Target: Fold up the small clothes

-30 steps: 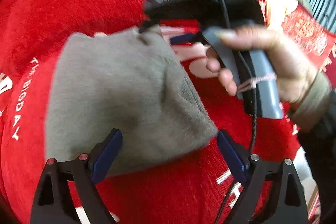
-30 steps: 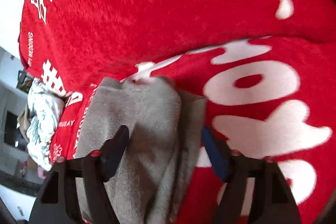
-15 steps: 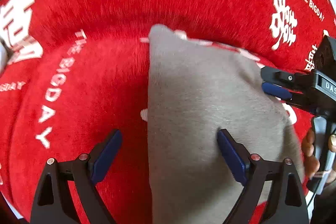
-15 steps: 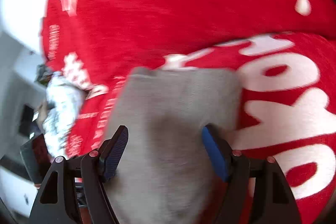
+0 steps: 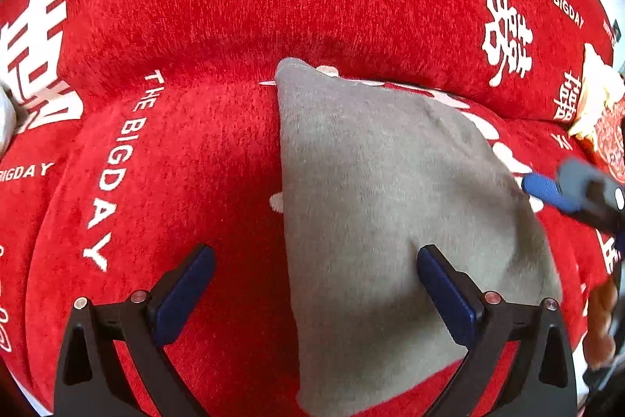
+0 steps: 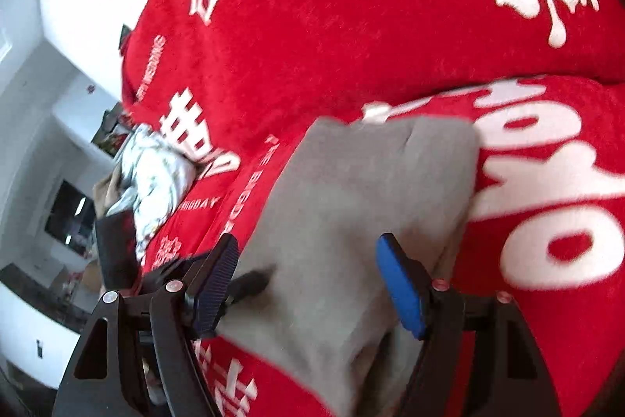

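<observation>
Red plush blanket (image 5: 218,151) printed with white characters and the words "THE BIGDAY" covers the whole surface, rising at twelve o'clock into a padded back.

From the left wrist view, the left gripper (image 5: 314,284) hangs over the blanket with its jaws spread wide; they have just been opening further, and nothing is clamped. The long edge of the grey cloth (image 5: 390,206) runs up between the fingers: the blue pad at four o'clock sits over the grey fabric, the pad at eight o'clock over bare red pile. Whether either pad brushes what lies below cannot be told. The grey cloth lies folded flat, a tapering shape with its narrow corner toward twelve o'clock, where it meets the crease below the padded back. At three o'clock the right gripper (image 5: 547,192) comes in blurred from the edge, its blue tip beside the cloth's right border. At two o'clock, further out, a pale bundle (image 5: 597,88) rests against the red.

From the right wrist view, the right gripper (image 6: 308,280) stands with jaws apart and nothing pinched, above the near part of the grey cloth (image 6: 351,206). A dark fingertip of the left gripper (image 6: 250,282) shows at eight o'clock, on the cloth's edge. At nine o'clock a crumpled white patterned garment (image 6: 152,178) lies at the blanket's end, with white walls beyond.
</observation>
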{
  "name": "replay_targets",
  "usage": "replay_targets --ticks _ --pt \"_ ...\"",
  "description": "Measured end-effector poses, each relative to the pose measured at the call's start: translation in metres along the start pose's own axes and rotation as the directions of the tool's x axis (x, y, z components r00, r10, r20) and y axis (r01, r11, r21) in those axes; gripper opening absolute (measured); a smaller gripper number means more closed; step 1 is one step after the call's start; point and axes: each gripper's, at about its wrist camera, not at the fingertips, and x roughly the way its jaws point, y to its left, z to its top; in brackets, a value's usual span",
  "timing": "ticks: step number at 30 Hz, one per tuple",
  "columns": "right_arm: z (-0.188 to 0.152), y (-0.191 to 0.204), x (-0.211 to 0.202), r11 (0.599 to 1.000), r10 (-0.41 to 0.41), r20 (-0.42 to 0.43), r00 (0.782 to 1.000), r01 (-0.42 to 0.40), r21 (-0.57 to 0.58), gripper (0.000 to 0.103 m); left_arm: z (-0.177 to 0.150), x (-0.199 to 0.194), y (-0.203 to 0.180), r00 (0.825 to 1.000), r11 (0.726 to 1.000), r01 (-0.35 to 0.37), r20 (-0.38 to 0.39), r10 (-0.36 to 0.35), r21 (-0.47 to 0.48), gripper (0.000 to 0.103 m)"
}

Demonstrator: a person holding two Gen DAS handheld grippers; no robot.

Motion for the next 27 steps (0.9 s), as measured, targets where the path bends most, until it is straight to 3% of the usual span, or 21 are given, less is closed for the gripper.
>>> replay_targets --ticks 5,10,13,16,19,23,25,27 --pt "-0.033 -0.015 0.008 0.997 -0.058 -0.022 0.998 0.059 0.051 0.076 -0.011 0.002 0.003 1.0 1.0 -0.007 -0.008 0.007 -0.002 0.103" --pt "-0.045 -0.022 0.006 0.996 -0.051 0.016 0.999 0.05 0.069 0.076 -0.018 0.006 0.004 1.0 1.0 -0.013 -0.013 0.014 0.021 0.103" --pt "-0.05 -0.014 0.001 0.993 -0.102 0.019 0.995 0.101 0.06 0.076 -0.021 0.003 0.006 1.0 1.0 -0.015 -0.017 0.016 0.026 0.103" --pt "-0.059 0.005 -0.015 0.978 -0.206 0.048 0.977 0.204 0.029 0.078 -0.025 -0.016 0.008 1.0 1.0 -0.007 0.025 0.006 0.024 0.103" --pt "-0.076 0.026 -0.029 0.98 -0.192 0.114 0.975 0.196 -0.022 0.082 -0.032 -0.03 0.01 0.998 0.999 -0.013 0.058 0.011 0.043 0.103" --pt "-0.1 0.031 -0.015 0.97 -0.233 0.11 0.966 0.239 -0.04 0.085 -0.051 -0.007 0.019 0.996 0.995 -0.084 -0.028 0.086 0.051 0.103" --pt "-0.107 0.019 -0.005 0.964 -0.266 0.077 0.961 0.267 -0.001 0.084 -0.057 -0.005 0.03 0.999 1.0 -0.03 -0.044 0.03 -0.006 0.103" --pt "-0.114 0.013 -0.014 0.97 -0.243 0.128 0.962 0.241 0.029 0.085 -0.062 -0.01 0.041 0.998 0.999 0.016 -0.055 -0.018 -0.051 0.103"
